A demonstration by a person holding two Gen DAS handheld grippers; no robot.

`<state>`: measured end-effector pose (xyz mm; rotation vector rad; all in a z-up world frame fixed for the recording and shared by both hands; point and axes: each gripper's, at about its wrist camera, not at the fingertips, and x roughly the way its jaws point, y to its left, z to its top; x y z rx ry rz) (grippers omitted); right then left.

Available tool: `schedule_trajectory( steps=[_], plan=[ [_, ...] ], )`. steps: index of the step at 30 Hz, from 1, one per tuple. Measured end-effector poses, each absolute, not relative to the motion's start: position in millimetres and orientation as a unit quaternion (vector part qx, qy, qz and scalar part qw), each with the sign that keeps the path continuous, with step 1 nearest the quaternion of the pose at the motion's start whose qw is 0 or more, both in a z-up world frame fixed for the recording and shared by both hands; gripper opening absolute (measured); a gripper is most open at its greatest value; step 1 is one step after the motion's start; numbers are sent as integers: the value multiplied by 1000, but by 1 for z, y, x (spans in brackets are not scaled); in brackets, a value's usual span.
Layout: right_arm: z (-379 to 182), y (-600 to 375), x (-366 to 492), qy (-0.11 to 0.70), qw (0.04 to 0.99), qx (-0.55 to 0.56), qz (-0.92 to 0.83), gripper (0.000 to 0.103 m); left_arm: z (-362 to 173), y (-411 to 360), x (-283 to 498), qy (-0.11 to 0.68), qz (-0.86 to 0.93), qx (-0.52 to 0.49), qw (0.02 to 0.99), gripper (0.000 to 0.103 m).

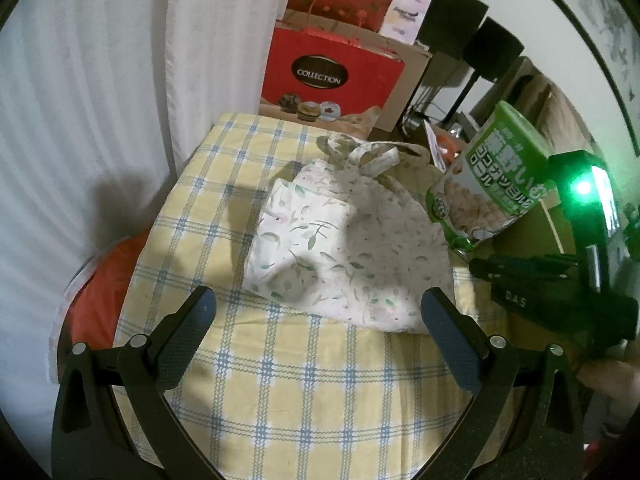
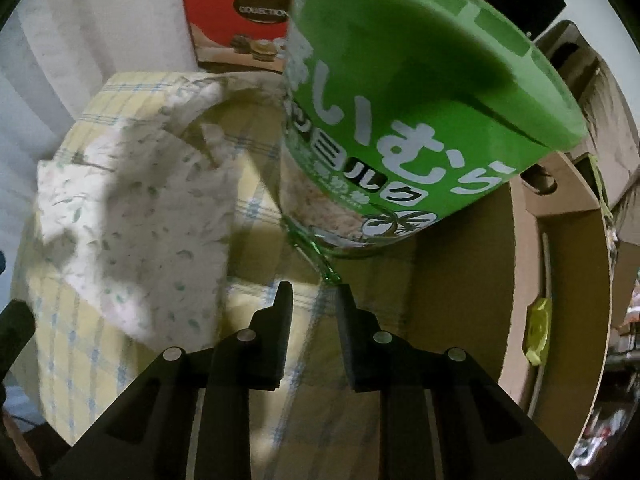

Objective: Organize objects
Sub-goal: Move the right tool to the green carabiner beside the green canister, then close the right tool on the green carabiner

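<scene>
A green snack bag (image 2: 400, 128) with white Japanese lettering hangs in the air, pinched at its lower sealed edge by my right gripper (image 2: 314, 292). The bag also shows in the left wrist view (image 1: 496, 176), held up at the right beside the right gripper's body (image 1: 560, 280). A white floral cloth bag (image 1: 344, 236) lies on the yellow and blue checked tablecloth (image 1: 280, 380), left of the snack bag; it also shows in the right wrist view (image 2: 144, 216). My left gripper (image 1: 318, 306) is open and empty, just in front of the cloth bag.
A red "Collection" gift bag (image 1: 332, 72) stands behind the table, with more red bags above it. White curtains (image 1: 80, 100) hang at the left. A cardboard box (image 2: 560, 280) sits at the table's right side. A red cushion (image 1: 100, 292) lies at the left edge.
</scene>
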<state>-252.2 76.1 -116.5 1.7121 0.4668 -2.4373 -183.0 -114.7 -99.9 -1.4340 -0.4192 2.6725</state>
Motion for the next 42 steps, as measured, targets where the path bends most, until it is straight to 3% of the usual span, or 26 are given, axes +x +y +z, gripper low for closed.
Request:
schedule_trajectory(
  steps=[5,12,16,19,22,25,42],
  plan=[
    [-124,77,-256,151,49,564,-810,23,-102,-116,-182,-141,871,-468,45,102],
    [-128,78,-262,159,37,551,-818,38,-105,-117,-184,-147,869,-469,50,102],
    [-131,80,-265,150,46,550,-820,39,-108,-118,-184,-150,868,-470,51,102],
    [-133,77,-265,156,53,548,-820,36,-110,-118,-184,-153,867,-471,51,102],
    [-137,73,-265,164,58,551,-816,21,-112,-118,-184,-155,866,-473,50,102],
    [-138,72,-265,167,62,551,-815,15,-114,-119,-184,-155,865,-474,49,102],
    [-121,71,-261,146,91,533,-828,4,-112,-113,-187,-162,861,-479,53,102]
  ],
)
